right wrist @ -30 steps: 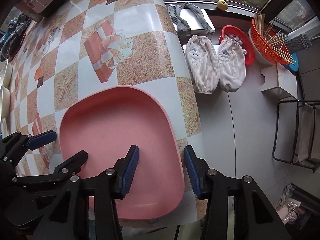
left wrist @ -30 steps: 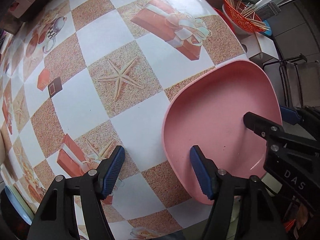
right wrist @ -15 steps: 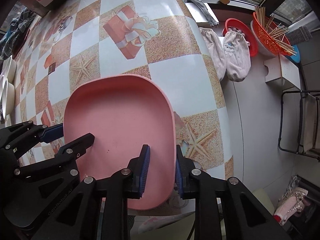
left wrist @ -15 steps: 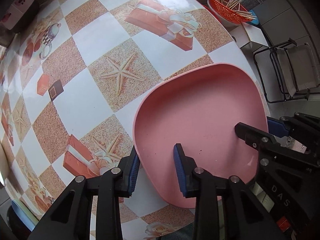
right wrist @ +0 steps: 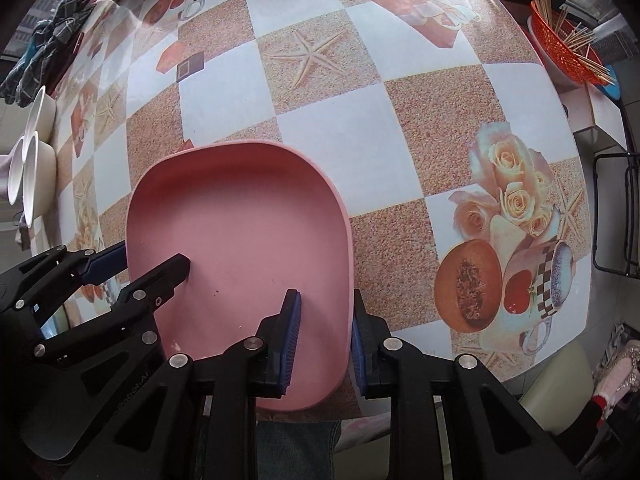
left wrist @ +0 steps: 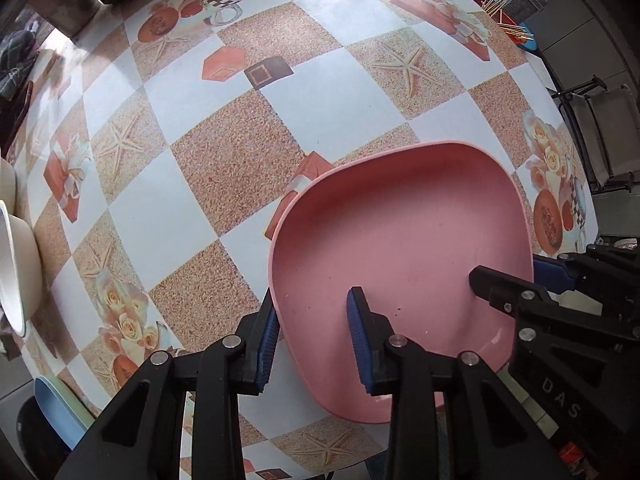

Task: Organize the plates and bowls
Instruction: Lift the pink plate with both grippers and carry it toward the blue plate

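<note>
A large pink plate with a raised rim lies over the patterned table near its front edge. My left gripper is shut on the plate's left rim, one blue pad outside and one inside. My right gripper is shut on the opposite rim in the same way. Each gripper shows in the other's view: the right gripper at the plate's far side, the left gripper at the left edge. Whether the plate touches the table I cannot tell.
Cream bowls stand at the table's left edge, also seen as stacked bowls. A blue plate sits at the near left corner. An orange basket of skewers and a folding chair stand off the table's right side.
Both grippers closed on the plate's opposite rims. Then they moved together with the plate leftward, from the table's right edge to further in over the table.
</note>
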Tool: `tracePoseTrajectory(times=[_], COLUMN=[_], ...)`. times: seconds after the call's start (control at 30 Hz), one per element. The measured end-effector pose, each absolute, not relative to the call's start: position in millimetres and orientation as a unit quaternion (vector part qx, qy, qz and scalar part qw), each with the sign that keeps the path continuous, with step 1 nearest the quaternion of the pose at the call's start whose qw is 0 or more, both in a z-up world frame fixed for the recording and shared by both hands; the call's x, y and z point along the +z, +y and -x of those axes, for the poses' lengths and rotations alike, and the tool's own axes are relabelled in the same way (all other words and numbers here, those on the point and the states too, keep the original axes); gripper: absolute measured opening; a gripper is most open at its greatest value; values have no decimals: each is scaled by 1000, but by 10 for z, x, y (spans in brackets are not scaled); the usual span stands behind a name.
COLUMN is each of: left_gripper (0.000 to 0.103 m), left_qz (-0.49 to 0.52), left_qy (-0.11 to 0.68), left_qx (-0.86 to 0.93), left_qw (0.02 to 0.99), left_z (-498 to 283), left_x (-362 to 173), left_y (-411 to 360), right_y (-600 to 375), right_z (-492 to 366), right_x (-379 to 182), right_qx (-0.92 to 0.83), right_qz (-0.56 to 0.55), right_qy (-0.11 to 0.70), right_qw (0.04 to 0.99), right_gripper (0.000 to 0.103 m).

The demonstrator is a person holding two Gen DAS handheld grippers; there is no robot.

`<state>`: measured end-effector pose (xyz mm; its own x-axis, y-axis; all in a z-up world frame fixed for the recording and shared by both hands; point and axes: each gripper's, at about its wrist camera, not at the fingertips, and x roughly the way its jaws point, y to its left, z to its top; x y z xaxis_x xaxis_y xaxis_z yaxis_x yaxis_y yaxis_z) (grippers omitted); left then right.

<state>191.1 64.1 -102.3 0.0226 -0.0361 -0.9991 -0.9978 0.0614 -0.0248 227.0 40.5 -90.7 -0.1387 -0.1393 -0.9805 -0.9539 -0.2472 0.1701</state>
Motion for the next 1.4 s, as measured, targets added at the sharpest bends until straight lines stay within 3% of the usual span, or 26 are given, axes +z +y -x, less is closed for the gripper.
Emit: tracePoseTrajectory(times=[0.5,1.4], left_gripper=[36,36], left_qz=[510,505], left_qy=[515,517], left_qx=[516,510], left_qw=[457,467], left_z=[-565,-517], left_x=[-976,-955], left_y=[-125,-207], right_y=[-360,-401], right_z=[-872,-831], right_x=[-823,-843], right_qx=[591,575], right_qz=[569,571], right_qy=[471,478], right_qw=[324,338], right_gripper=[26,26])
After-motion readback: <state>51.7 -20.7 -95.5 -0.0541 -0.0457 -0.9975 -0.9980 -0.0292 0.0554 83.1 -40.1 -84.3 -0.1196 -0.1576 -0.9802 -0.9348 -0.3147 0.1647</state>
